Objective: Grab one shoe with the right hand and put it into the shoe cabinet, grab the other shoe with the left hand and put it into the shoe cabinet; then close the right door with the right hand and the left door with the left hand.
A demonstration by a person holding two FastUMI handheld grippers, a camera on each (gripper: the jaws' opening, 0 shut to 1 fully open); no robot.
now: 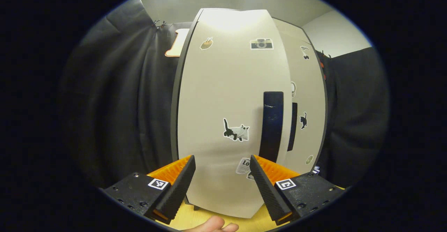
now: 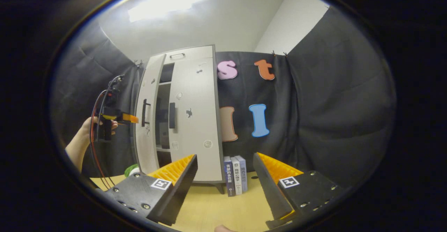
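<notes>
- Our left gripper (image 1: 221, 176) is spread wide with nothing between the fingers, right up against the left door (image 1: 227, 120) of the shoe cabinet (image 2: 185, 120).
- Our right gripper (image 2: 225, 176) is also released and empty, held back over the desk (image 2: 216, 207), well apart from the cabinet.
- From the right gripper view the left gripper (image 2: 127, 118) sits at the left door's (image 2: 146, 120) outer face beside its dark handle (image 2: 144, 112), a hand (image 2: 89, 125) holding it.
- Right door (image 2: 195, 120) looks closed; left door is ajar, a dark gap between the two.
- Shoes: we can't make them out through the gap, we judge them already inside.
- Step in hand, we judge: closing the left door. Push flat on the panel near the handle (image 1: 272, 125) side, steady, until the edge meets the right door (image 1: 305, 103); avoid snagging a finger on the handle.
- Books (image 2: 235, 174) stand on the desk just beside the cabinet's foot, out of the door's swing.
</notes>
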